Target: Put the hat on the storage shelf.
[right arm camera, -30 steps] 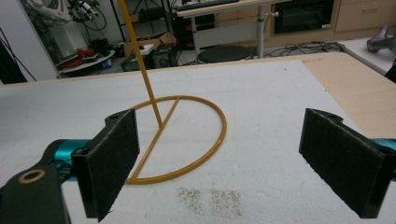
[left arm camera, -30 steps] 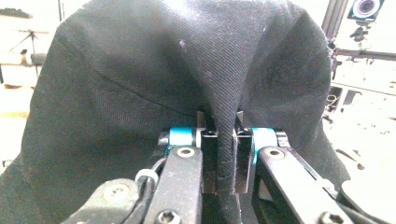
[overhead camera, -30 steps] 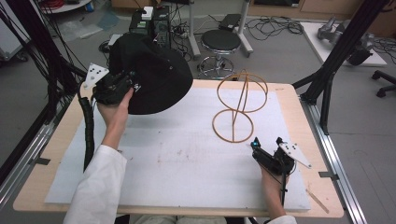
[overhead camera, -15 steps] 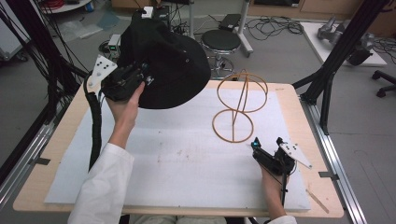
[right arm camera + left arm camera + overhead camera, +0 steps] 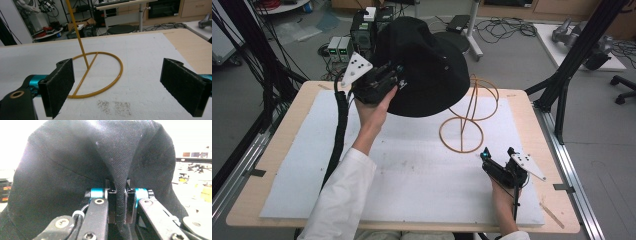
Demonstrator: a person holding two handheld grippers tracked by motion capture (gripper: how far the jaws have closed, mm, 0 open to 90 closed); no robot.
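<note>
Holding the black hat (image 5: 422, 65) up at 11 o'clock, left hand-held gripper (image 5: 379, 85) clamped on its brim. Right hand-held gripper (image 5: 498, 159) rests apart at 5. I'd center the crown over the wire stand (image 5: 469, 115), then lower gently.

Left gripper (image 5: 398, 80) holds a black hat (image 5: 424, 67) above the wire stand (image 5: 467, 117).

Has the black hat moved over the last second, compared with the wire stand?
Yes. The black hat, clamped in the left gripper, has travelled right toward the wire stand and now overlaps its top ring in the high view.
</note>
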